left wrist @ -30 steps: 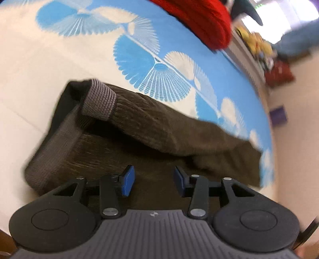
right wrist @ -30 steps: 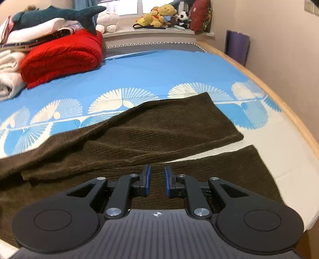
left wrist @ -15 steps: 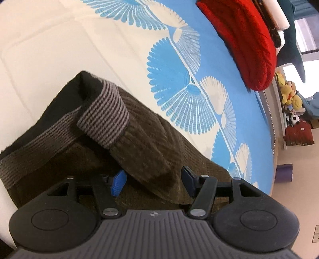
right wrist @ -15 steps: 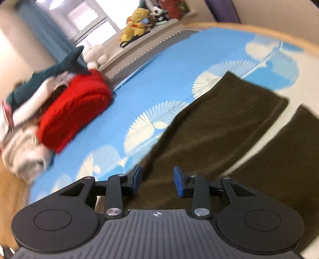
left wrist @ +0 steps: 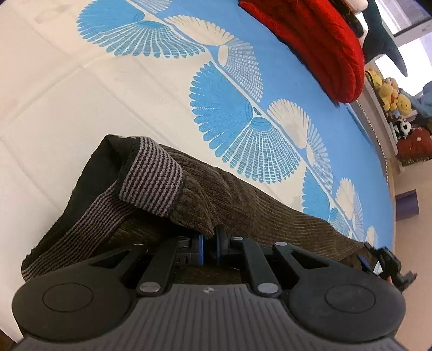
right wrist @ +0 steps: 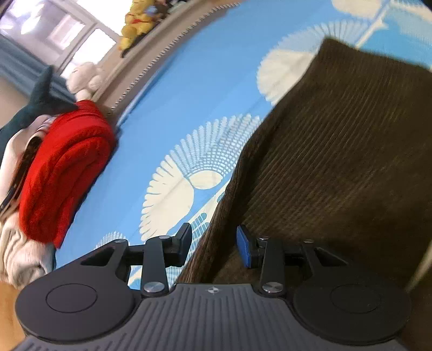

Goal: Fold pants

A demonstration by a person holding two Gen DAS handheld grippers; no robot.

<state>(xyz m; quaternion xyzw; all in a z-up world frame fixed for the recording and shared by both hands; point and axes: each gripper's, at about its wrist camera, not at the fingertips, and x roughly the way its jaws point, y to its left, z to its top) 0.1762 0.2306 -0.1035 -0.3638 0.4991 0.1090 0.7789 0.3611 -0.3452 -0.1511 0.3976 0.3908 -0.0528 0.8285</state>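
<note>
Left wrist: waist end pinched; right wrist: leg edge between open jaws

Left wrist view only: striped waistband of the brown corduroy pants, folded over at 10 o'clock from the left gripper. Jaws have just been closing; pads now nearly together, clamped on a fold of the corduroy. Right gripper's tip peeks in at 3 o'clock, by the pants' near edge.

Right wrist view only (blurred): leg panel fills 1 to 4 o'clock. Right gripper sits narrow-to-mid open, jaws just been opening; leg's long edge runs up between the fingers, pads not pressing it.

Pants lie on the blue fan-print bedsheet. Red knit blanket at 9 o'clock, plush toys on the ledge at 11. No containers seen.
</note>
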